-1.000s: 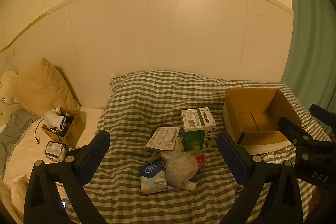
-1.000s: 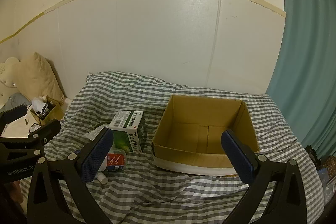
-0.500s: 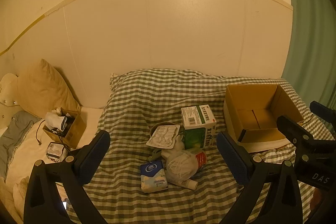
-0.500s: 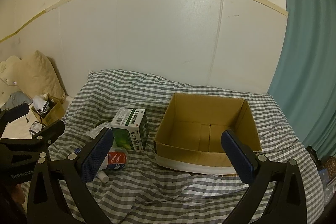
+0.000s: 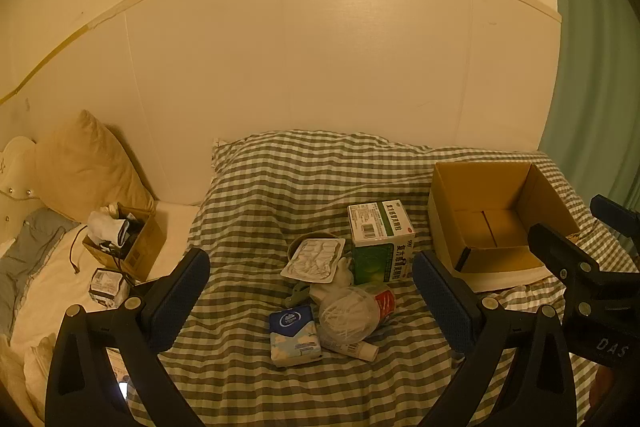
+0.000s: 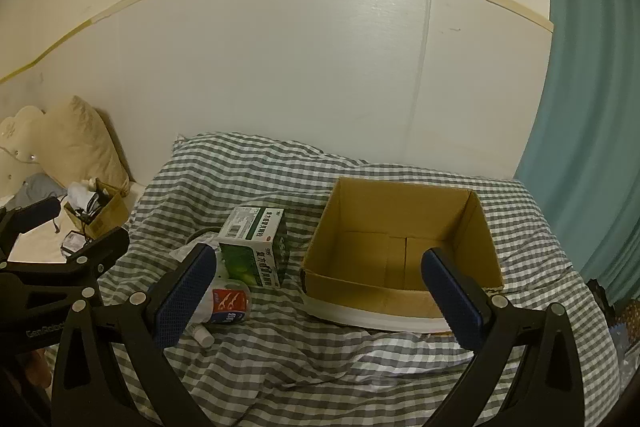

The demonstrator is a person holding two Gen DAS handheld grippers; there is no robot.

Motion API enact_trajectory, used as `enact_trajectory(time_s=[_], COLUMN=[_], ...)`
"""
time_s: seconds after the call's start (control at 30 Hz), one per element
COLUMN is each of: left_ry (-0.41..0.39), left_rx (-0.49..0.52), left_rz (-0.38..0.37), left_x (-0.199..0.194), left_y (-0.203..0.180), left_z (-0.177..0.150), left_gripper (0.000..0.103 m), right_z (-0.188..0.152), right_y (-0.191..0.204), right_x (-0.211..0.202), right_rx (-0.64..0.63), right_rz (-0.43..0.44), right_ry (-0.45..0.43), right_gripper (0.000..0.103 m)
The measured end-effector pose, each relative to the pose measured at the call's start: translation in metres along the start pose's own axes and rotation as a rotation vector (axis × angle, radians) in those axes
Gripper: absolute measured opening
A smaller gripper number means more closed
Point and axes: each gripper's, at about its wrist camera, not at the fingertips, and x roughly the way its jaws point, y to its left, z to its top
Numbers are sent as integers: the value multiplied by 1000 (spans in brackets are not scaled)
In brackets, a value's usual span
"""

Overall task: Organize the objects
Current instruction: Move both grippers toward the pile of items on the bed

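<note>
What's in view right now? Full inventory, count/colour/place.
cardboard box: 1, brown, open and empty, right side of the bed
medicine box: 1, green and white, upright, left of the cardboard box
blister tray: 1, pale, left of the medicine box
tissue pack: 1, blue and white, front of the pile
plastic bag: 1, clear, beside the tissue pack
tube: 1, white, under the bag
checked cover: 1, grey and white, over the bed
small carton: 1, brown, cluttered, far left
pillow: 1, cream, far left
curtain: 1, teal, right
left gripper: open
right gripper: open
</note>
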Motion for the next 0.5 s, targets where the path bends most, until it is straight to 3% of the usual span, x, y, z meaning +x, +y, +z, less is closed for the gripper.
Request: enact_trajectory(time_s=[0.5], left_ry=[7], left_rx=[1], left_rz=[11], left_x=[2], left_y=[0], left_z=[0], left_gripper=[103], right_z=[3], right_y=[6], right_x=[-1], right_rx=[-15], right_rz=[15], right_ry=[2], right_gripper=[103])
